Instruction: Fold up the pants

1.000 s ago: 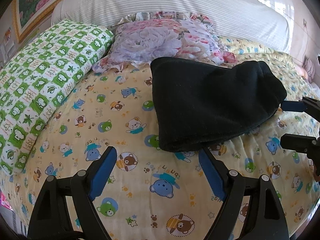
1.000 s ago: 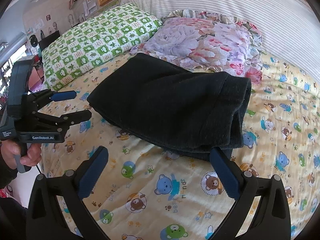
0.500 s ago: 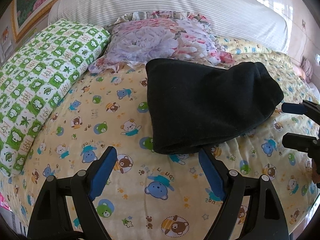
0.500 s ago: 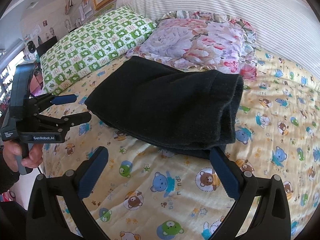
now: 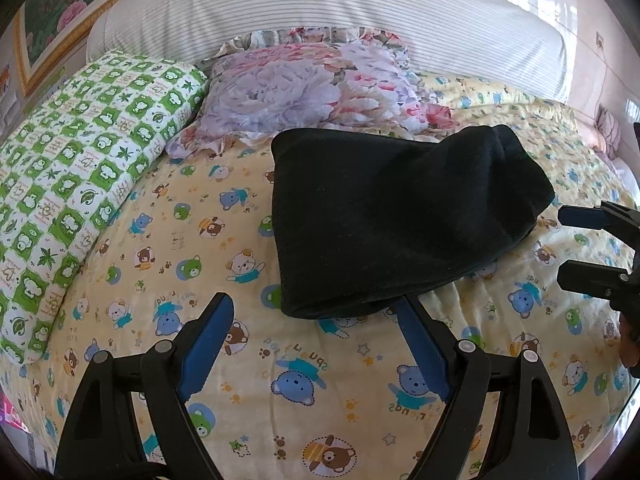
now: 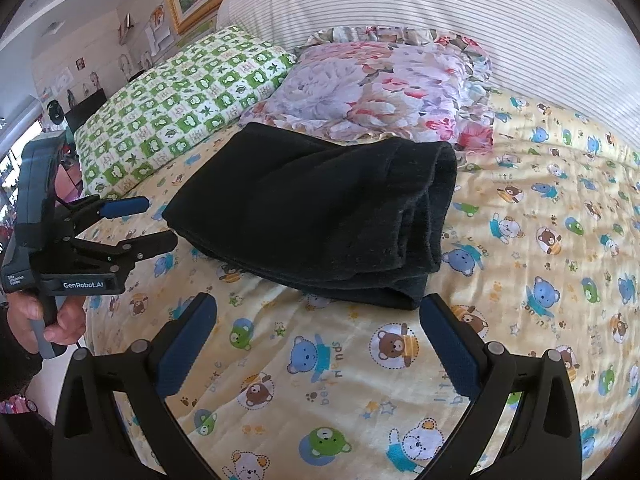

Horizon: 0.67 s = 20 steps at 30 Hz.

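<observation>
The black pants (image 5: 392, 220) lie folded in a thick stack on the yellow bear-print bedsheet (image 5: 168, 240); they also show in the right wrist view (image 6: 320, 212), with layered edges facing right. My left gripper (image 5: 314, 312) is open and empty, just short of the stack's near edge; it also shows at the left of the right wrist view (image 6: 156, 220). My right gripper (image 6: 318, 312) is open and empty, just in front of the stack; it also shows at the right edge of the left wrist view (image 5: 560, 244).
A green checked pillow (image 5: 80, 184) and a floral pillow (image 5: 308, 88) lie behind the pants against a striped headboard (image 5: 320, 4). The bed's left edge drops off beyond the hand holding the left gripper (image 6: 52, 320).
Both grippers have drawn back slightly and shifted view; the pants sit a little further off. Both stay open and the pants have not moved.
</observation>
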Tool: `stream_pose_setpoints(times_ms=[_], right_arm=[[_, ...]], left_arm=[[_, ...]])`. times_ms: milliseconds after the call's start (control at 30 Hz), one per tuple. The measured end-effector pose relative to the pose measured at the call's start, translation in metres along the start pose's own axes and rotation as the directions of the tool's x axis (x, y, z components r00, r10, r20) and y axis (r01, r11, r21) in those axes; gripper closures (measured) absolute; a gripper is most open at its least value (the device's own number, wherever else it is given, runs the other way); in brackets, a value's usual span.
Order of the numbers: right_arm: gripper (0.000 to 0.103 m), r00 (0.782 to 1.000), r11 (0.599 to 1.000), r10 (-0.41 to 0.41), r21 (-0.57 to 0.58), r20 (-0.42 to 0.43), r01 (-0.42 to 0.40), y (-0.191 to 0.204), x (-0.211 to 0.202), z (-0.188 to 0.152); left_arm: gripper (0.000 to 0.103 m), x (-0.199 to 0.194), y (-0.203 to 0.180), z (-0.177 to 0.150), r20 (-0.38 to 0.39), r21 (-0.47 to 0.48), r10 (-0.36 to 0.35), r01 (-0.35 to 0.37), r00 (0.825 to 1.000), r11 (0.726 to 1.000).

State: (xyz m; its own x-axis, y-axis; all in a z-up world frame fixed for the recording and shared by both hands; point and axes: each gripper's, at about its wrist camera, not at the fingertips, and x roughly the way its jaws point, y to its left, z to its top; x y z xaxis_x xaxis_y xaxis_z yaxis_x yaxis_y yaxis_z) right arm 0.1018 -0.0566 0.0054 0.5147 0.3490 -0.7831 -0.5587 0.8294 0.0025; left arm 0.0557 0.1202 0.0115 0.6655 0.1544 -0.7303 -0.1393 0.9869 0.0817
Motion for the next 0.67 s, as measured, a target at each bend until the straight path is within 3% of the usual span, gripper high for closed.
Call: stream_pose_setpoints(times_ms=[667], right_arm=[[0.002,1.0,0.999,-0.013,0.033,0.001,0.013,-0.001,0.005,0.003]], left_arm=[[0.018,-0.001,-0.01,0.011,-0.011,0.003,0.012,-0.012,1.0,1.0]])
